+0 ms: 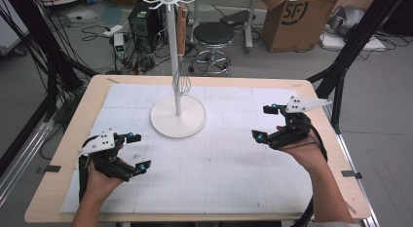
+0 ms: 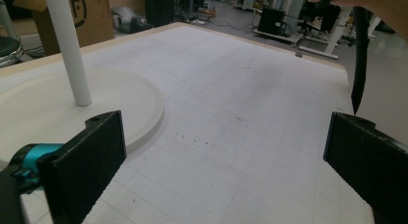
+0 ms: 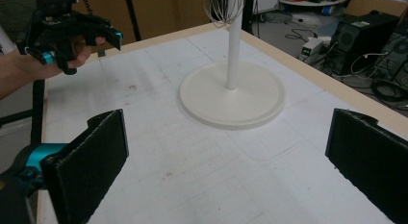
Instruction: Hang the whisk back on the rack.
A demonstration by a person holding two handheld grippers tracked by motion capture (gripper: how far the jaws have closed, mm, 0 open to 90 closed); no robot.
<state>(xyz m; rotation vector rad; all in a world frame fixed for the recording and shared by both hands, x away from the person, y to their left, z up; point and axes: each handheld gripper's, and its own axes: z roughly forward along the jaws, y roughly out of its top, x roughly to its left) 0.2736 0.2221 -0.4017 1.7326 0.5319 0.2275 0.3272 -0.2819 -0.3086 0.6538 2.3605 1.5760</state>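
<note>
Hanging from a hook near the top of the tall white pole of the stand (image 1: pixel 174 51): a metal wire balloon whisk with a brown wooden handle (image 1: pixel 181 66), head down, its wire loops just beside the pole and clear of the base. Hung that way presumably so that handle and loops stay free in the air, open to a grip from either side. Below, the stand's round white disc base (image 1: pixel 178 121), flat on the white gridded mat (image 1: pixel 219 163), toward the far edge of the pale wooden desk (image 1: pixel 58 154) and a little left of its middle. Wide enough, that base, to keep the pole upright against a tug, probably. Well apart from the whisk, near the left edge of the desk: the left black two-jaw gripper (image 1: pixel 137 152), held above the mat, jaws spread wide, nothing between them; pole and disc ahead of it in its own view. Toward the right edge: the right black two-jaw gripper (image 1: pixel 265 122), likewise gaping and empty, turned inward toward the stand, the whisk's loops (image 3: pixel 222 7) high in its view. Both claws opened beforehand and set on either side of the stand, seemingly in readiness to reach for the whisk. Neither yet touching stand or whisk.
</note>
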